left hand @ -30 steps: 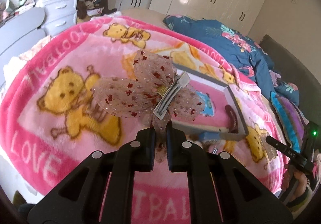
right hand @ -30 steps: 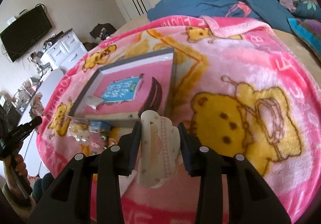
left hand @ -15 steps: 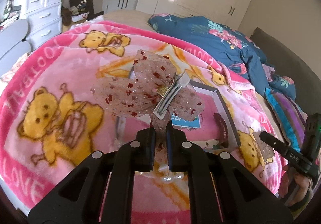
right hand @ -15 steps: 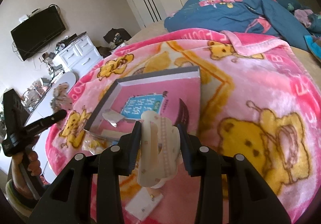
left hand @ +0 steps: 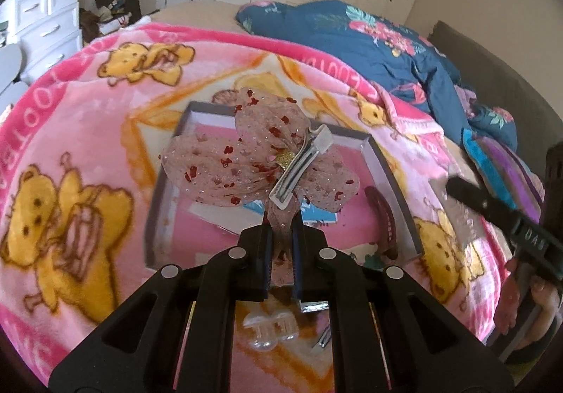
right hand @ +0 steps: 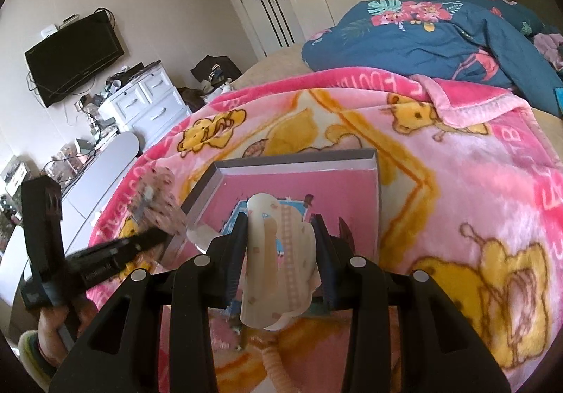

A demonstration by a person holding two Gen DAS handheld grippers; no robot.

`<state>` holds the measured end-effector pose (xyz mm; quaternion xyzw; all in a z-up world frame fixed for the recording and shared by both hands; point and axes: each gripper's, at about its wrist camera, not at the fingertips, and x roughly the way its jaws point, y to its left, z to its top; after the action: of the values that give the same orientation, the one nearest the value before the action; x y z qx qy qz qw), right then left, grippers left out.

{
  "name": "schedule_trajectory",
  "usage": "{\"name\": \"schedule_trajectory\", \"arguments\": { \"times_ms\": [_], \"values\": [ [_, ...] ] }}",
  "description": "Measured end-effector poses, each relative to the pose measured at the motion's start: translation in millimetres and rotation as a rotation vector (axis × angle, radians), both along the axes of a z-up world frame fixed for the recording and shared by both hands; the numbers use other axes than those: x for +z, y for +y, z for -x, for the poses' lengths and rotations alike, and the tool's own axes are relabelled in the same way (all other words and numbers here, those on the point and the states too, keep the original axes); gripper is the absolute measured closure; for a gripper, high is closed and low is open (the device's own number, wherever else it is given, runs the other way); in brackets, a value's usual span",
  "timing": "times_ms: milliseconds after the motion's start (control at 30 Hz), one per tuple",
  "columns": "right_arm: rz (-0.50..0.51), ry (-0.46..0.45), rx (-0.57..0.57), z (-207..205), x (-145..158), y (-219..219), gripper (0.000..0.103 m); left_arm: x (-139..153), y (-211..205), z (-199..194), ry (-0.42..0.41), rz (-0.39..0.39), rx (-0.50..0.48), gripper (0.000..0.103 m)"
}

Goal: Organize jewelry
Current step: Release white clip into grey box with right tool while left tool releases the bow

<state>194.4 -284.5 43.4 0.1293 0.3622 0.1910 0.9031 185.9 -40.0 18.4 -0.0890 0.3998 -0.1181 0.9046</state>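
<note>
Bow clip (left hand: pixel 260 164) first: I hold it by its trailing tail in the left gripper (left hand: pixel 281 254), whose jaws are pinched tight on the mesh, and it stands up in the centre of the left wrist view, directly over the tray (left hand: pixel 394 174). A second ago that same bow hung over bare blanket (left hand: pixel 70 104) with the tray off to its right, so I have carried it across, and the drop looks close. Its silver clip bar (left hand: pixel 299 169) gives the long axis, running from lower left to upper right of the frame, wide end up; the wings spread to left and right across it. In the right wrist view the cream claw clip (right hand: pixel 279 262) sits between the fingers of the right gripper (right hand: pixel 279 259), which are part closed and pressing on its two sides; its long axis runs nearly upright in the frame, leaning a little right at the bottom. The tray has also slid from upper left toward centre frame there, so both pieces now hover above it. Inside it I see a blue card (right hand: pixel 239 217) and a dark brown comb (left hand: pixel 381 217) at the right wall. Low in the left view, a clear plastic piece (left hand: pixel 269 328) lies on the blanket beneath my jaws.
</note>
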Motion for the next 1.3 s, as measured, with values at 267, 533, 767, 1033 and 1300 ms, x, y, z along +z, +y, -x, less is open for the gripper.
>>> {"name": "schedule_trajectory", "arguments": {
  "times_ms": [267,533,767,1033,1300],
  "values": [
    [0.021,0.029,0.012,-25.2,-15.5,12.3,0.068,-24.9,-12.8,-13.3,0.059,-0.012,-0.034,0.099],
    [0.052,0.074,0.014,-45.9,-40.2,25.0,0.068,-39.5,-17.8,-19.7,0.089,-0.016,-0.052,0.097],
    [0.065,0.095,0.007,-57.9,-51.8,30.5,0.068,-43.2,-15.2,-18.2,0.095,-0.019,-0.053,0.090],
    [0.078,0.133,0.015,-69.2,-65.4,41.9,0.068,-43.0,-10.7,-13.4,0.097,-0.011,-0.047,0.082],
    [0.062,0.154,0.023,-68.4,-69.5,48.6,0.064,-36.5,-6.4,-8.2,0.082,-0.011,-0.038,0.077]
  ]
}}
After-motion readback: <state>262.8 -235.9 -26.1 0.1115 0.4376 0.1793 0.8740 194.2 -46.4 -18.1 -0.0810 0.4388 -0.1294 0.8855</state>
